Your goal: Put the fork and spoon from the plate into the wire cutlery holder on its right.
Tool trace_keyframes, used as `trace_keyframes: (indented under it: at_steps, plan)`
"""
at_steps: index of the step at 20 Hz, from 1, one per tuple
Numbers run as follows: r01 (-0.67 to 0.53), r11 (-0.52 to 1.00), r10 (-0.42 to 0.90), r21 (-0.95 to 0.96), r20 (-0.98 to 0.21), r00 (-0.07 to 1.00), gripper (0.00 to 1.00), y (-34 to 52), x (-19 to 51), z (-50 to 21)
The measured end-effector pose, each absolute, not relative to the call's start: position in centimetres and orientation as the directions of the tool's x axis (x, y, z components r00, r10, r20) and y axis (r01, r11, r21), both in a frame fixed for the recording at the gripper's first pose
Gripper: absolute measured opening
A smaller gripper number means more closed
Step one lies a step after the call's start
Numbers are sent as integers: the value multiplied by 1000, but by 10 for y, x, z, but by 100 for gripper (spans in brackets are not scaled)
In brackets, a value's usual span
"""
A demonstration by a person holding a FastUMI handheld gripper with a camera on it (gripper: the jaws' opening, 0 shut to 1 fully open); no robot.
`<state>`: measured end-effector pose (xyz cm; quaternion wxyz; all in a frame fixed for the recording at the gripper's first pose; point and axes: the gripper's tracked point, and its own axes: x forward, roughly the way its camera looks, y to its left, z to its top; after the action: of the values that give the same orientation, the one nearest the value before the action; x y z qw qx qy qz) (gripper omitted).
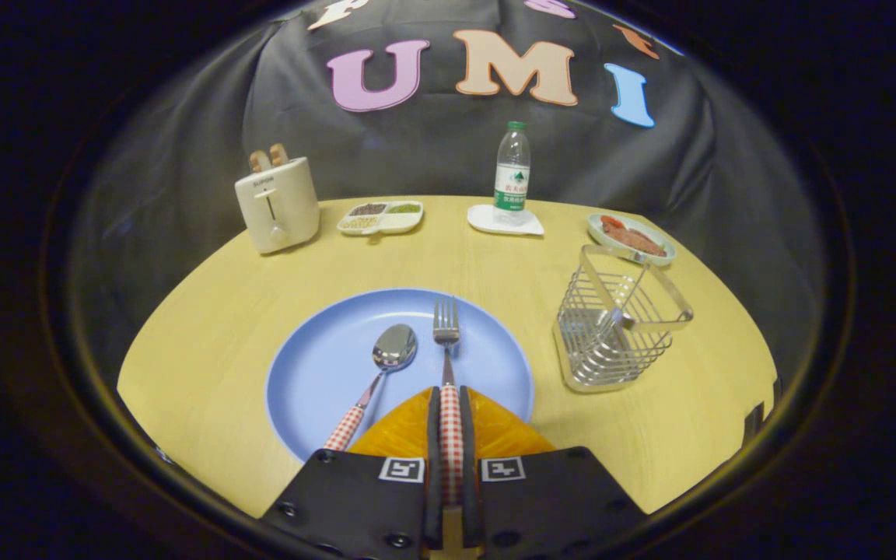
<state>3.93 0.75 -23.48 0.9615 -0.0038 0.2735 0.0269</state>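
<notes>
A blue plate [323, 365] lies on the yellow round table just ahead of my fingers. On it rest a spoon [386, 362] with a red-checked handle, angled left, and a fork [446, 334] with the same kind of handle, tines pointing away. My gripper [450, 404] is shut on the fork's checked handle, which runs between both fingers. The fork's head still looks to lie over the plate. The wire cutlery holder [611, 327] stands to the right of the plate, tilted in this view, with nothing in it.
Along the table's far edge stand a cream toaster [277, 204] with toast in it, a divided white dish [382, 218] of grains, a water bottle [512, 175] on a white coaster, and a small plate of food [631, 237] behind the holder.
</notes>
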Motion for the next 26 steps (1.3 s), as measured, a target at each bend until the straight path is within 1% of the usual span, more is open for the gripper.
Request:
trace_keyframes:
  at_steps: [4, 8, 13, 17, 21, 26]
  plan:
    - [-65, 998, 69, 27, -497, 865, 13, -2, 44, -188]
    - [-51, 999, 52, 15, -493, 868, 12, -36, 45, -145]
    - [-48, 998, 15, -45, -556, 831, 12, -92, 44, -124]
    - [-61, 996, -2, -72, -657, 754, 12, -122, 35, -138]
    - [-113, 993, 50, -29, -771, 635, 12, -130, 34, -157]
    - [-150, 987, 19, -60, -877, 479, 12, -143, 48, -172]
